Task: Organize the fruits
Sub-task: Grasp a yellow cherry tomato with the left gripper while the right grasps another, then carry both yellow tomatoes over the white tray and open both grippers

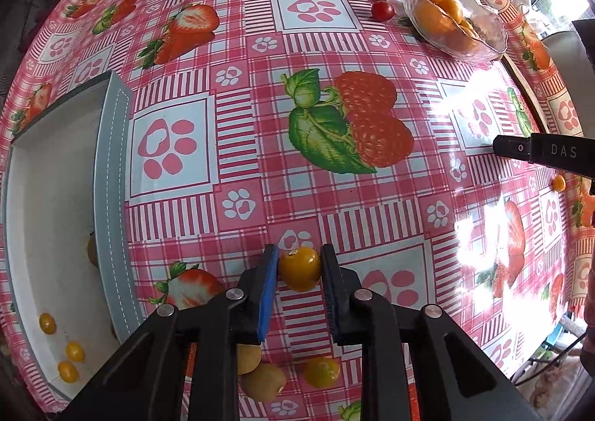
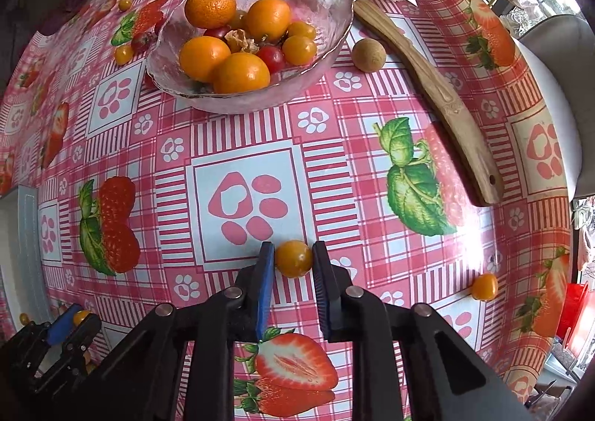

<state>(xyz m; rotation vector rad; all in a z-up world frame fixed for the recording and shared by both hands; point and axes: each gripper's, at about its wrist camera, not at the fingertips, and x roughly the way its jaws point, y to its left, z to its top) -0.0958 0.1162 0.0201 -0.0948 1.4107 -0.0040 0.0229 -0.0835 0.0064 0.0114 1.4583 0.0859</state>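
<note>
The left tool [image 1: 299, 268] is clamped on a yellow cherry tomato [image 1: 299, 269] that sits on the table [image 1: 245, 116], just right of the grey tray [image 1: 111, 168] which already holds a few yellow tomatoes. The right tool [image 2: 293, 259] is clamped on another yellow tomato [image 2: 293, 258], well below the glass bowl [image 2: 253, 94] of oranges. Between both tools the cloth is mostly free; a wooden spoon [image 2: 438, 94] lies near the table's right edge.
</note>
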